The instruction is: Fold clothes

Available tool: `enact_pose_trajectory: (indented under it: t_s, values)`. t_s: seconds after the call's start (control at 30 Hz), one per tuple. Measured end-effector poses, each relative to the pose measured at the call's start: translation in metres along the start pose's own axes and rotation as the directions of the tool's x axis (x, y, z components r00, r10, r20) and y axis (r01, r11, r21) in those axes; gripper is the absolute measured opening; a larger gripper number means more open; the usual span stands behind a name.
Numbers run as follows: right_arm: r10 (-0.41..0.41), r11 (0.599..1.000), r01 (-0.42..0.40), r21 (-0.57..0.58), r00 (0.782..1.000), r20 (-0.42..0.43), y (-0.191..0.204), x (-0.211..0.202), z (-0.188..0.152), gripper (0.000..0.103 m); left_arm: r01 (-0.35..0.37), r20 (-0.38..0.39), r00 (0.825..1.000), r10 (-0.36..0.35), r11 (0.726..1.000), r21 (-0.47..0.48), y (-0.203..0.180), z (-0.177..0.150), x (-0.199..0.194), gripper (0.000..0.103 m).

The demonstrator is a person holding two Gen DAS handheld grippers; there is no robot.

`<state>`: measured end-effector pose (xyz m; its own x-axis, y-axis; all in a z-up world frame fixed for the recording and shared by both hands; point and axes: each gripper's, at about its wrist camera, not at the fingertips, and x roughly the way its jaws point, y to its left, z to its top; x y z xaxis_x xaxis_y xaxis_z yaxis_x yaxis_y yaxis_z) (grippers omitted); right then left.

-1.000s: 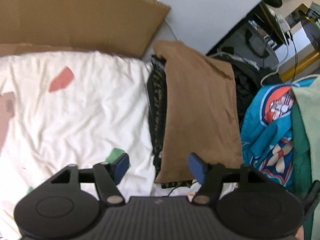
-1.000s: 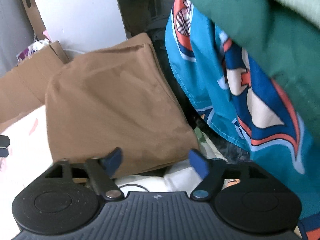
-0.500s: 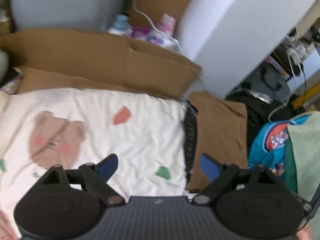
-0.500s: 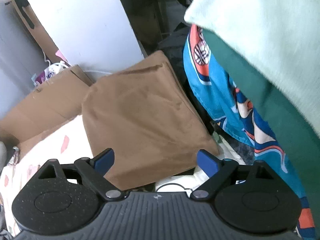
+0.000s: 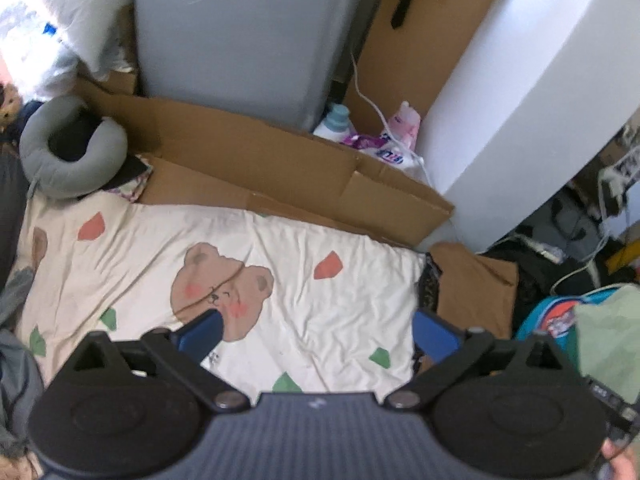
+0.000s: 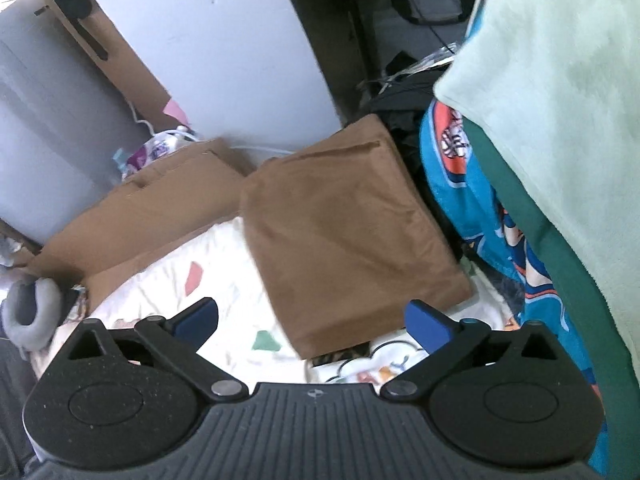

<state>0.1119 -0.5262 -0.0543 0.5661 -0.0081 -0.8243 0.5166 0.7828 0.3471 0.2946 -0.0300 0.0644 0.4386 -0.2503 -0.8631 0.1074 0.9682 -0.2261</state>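
A folded brown garment (image 6: pixel 344 232) lies on a stack at the right end of the cream bear-print sheet (image 5: pixel 240 264), with a dark patterned garment (image 5: pixel 430 284) under its edge. In the left wrist view the brown garment (image 5: pixel 476 292) is small and far below. My left gripper (image 5: pixel 320 330) hangs high over the sheet, its jaws opening wide with nothing between them. My right gripper (image 6: pixel 312 320) hovers above the brown garment's near edge, jaws also opening, nothing between them. A heap of unfolded clothes (image 6: pixel 520 160), mint, dark green and blue-printed, rises at the right.
Flattened cardboard (image 5: pixel 288 168) lines the far edge of the sheet. A grey neck pillow (image 5: pixel 68 160) lies at the far left corner. Bottles and a cable (image 5: pixel 376 136) sit behind the cardboard beside a white wall (image 5: pixel 520 100). Dark bags and cables (image 6: pixel 420 40) fill the back right.
Both grippers have risen well away from the brown garment, which now looks smaller, and their jaws have spread wider. The left view has swung left to take in the whole sheet.
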Motion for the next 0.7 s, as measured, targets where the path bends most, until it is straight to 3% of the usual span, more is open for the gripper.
enact_pose_trajectory:
  t_s: [0.37, 0.7]
  values:
    - [0.041, 0.992, -0.047, -0.114, 0.998, -0.053, 0.070, -0.043, -0.001, 0.103, -0.158, -0.010, 0.987, 0.158, 0.987, -0.002, 0.060, -0.015, -0.087, 0.102]
    - [0.101, 0.953, -0.125, -0.274, 0.990, -0.102, 0.139, -0.076, -0.028, 0.103, -0.204, 0.052, 0.977, 0.208, 0.977, -0.065, 0.103, -0.060, -0.160, 0.103]
